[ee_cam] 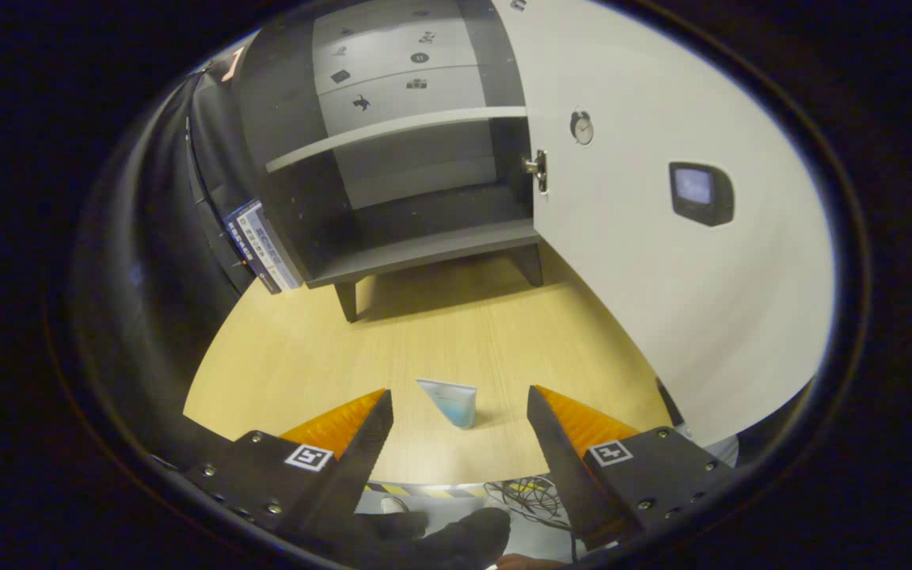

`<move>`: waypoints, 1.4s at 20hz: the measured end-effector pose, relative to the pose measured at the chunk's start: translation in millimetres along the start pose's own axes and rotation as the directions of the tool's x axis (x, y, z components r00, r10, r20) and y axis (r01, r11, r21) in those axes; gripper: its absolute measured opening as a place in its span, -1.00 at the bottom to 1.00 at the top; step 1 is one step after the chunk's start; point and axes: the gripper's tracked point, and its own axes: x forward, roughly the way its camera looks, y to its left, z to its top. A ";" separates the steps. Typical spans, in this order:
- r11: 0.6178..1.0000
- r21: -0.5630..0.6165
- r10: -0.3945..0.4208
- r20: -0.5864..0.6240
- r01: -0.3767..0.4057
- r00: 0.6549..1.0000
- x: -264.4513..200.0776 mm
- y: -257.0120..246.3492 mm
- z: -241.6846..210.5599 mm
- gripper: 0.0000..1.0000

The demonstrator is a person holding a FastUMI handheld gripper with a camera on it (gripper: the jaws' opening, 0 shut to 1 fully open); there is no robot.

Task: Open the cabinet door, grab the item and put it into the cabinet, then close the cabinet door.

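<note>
Between spread gripper [460,404] jaws, one tube [451,400], one open cabinet [393,190]

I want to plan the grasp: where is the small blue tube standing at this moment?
In the gripper view, the small blue tube stands on the wooden table, between the tips of the open gripper, in front of the open cabinet.

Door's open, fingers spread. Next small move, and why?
Probably ease the gripper forward and down so its open fingers come to either side of the small blue tube, then shut. The cabinet door already stands swung open and the lower compartment looks bare, while the tube stands on the table between the fingertips, not yet gripped.
</note>
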 end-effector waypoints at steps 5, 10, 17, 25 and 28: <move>0.997 -0.068 0.036 -0.060 -0.040 0.998 42.9 19.1 -16.5 1.00; 0.993 -0.105 0.038 -0.101 -0.048 0.994 81.1 28.4 -22.3 1.00; 0.994 -0.102 0.023 -0.169 -0.040 0.985 108.1 21.4 -41.0 0.34; 0.997 -0.070 -0.028 -0.158 0.017 0.987 108.5 6.6 -38.8 -0.66; 0.997 -0.079 -0.036 -0.141 0.025 0.989 102.9 6.5 -26.8 -0.82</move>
